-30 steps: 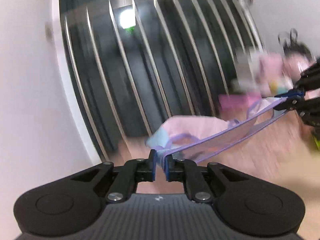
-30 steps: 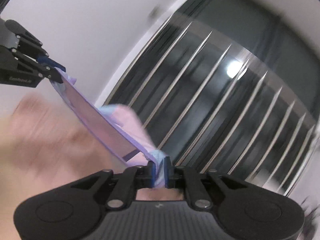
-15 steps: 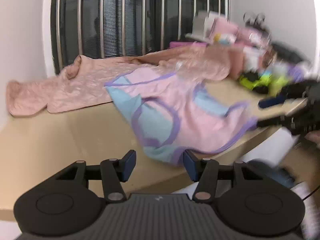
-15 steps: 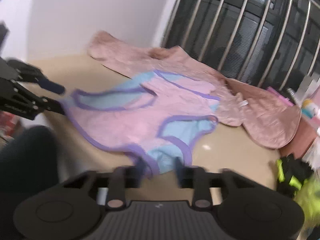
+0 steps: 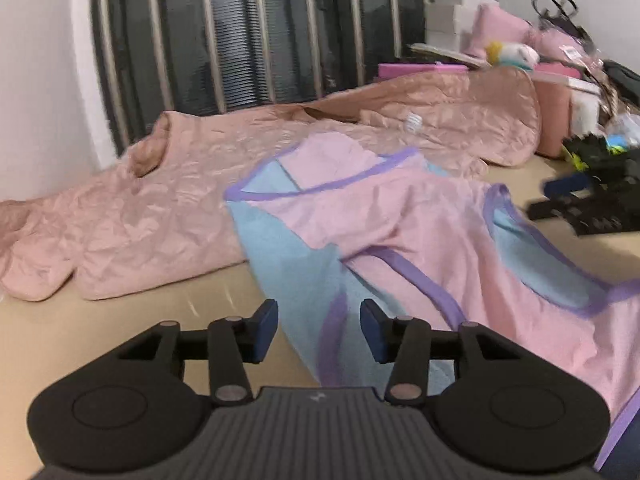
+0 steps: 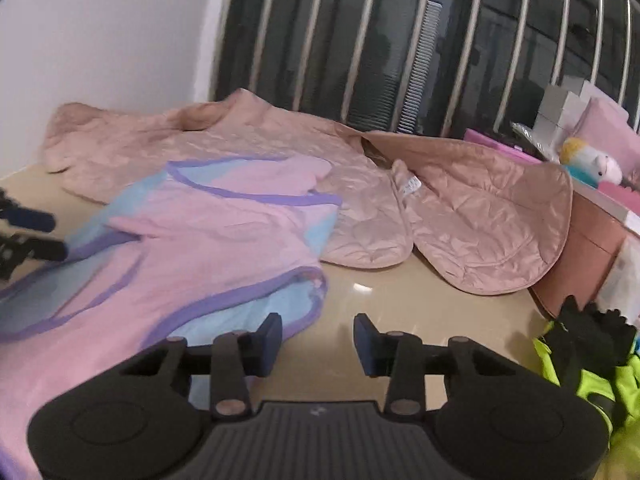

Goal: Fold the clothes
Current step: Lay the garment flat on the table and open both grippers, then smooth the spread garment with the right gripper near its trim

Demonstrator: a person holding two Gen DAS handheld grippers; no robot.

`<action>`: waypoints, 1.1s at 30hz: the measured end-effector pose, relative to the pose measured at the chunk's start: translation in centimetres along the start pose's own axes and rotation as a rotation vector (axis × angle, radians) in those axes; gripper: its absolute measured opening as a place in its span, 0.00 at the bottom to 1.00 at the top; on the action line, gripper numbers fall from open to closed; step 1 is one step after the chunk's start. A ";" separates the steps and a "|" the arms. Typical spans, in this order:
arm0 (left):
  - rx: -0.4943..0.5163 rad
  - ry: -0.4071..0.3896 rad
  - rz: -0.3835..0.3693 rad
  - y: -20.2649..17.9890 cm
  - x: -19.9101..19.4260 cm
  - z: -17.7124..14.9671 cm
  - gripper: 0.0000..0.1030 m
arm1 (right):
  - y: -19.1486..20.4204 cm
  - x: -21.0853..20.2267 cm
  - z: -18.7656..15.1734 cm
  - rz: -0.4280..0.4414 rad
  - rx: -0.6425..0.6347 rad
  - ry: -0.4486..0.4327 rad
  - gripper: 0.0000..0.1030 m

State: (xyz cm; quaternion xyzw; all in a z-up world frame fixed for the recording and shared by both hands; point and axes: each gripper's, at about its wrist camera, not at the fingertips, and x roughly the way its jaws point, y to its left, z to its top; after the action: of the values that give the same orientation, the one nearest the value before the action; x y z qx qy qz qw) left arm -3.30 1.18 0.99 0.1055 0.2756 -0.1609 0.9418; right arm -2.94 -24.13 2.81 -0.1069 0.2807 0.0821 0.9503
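Observation:
A pink sleeveless garment (image 5: 400, 220) (image 6: 208, 248) with light-blue inside and purple trim lies crumpled on the beige table (image 5: 120, 328) (image 6: 400, 292). My left gripper (image 5: 319, 330) hovers over its near left corner. Its jaws are closing, with the blue, purple-trimmed hem beneath the gap and the pads clear of the cloth. My right gripper (image 6: 318, 340) is at the garment's near right edge. Its jaws are closing too, over bare table, with the hem beside the left fingertip. Each gripper appears blurred at the other view's edge, the right gripper (image 5: 580, 204) and the left gripper (image 6: 28, 232).
A quilted pink jacket (image 5: 160, 208) (image 6: 480, 216) is spread behind the garment, below a barred window (image 5: 240, 32). Pink boxes (image 6: 592, 248) and a plush toy (image 6: 588, 160) stand at the right. Neon-yellow and black clothing (image 6: 592, 368) lies at the near right.
A second ago both grippers were shut on the garment, stretched between them in the air. They let go and it dropped onto the table. Both have since sunk closer to it.

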 end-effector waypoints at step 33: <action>-0.515 0.016 0.022 4.4 -6.2 -5.4 0.00 | 3.8 -5.8 -4.4 0.127 0.053 0.065 0.00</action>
State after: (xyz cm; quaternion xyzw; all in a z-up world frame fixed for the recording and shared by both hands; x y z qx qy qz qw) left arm -9.25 8.31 0.41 -0.1338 0.3140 -0.0743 0.9370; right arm -10.84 -22.11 1.75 -0.0660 0.3197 0.1313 0.9361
